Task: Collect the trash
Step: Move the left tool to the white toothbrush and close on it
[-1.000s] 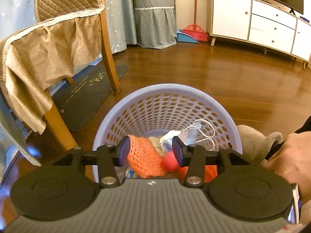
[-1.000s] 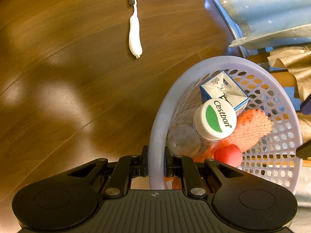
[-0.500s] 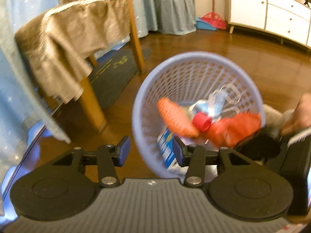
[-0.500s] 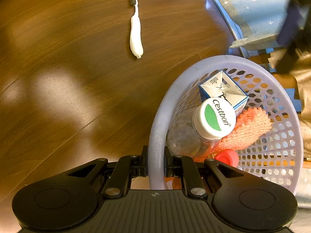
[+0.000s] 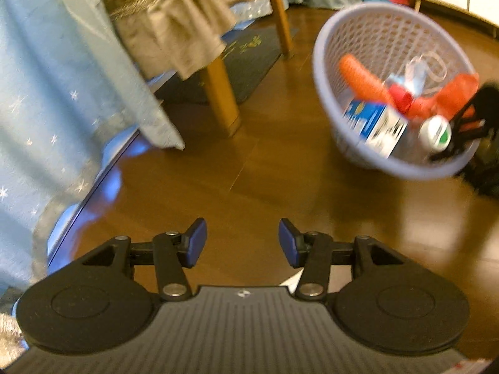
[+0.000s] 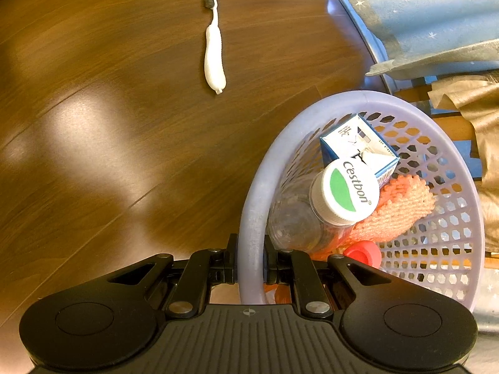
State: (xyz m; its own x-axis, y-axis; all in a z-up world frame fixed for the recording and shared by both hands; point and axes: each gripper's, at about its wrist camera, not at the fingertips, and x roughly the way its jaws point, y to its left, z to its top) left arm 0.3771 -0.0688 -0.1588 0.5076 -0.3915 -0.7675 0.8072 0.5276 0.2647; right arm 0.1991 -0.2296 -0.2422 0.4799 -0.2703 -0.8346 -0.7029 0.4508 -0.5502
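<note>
Right wrist view: brown wooden floor point(image 6: 124, 155), then the lilac perforated plastic basket point(image 6: 443, 249), its rim pinched by the right gripper point(image 6: 251, 268), already holding a carton, bottle and orange netting. A white toothbrush point(image 6: 214, 56) remains uncollected, well apart. Compared with a second ago, the left gripper point(image 5: 242, 243) has swung away from the basket, jaws opening, empty.
</note>
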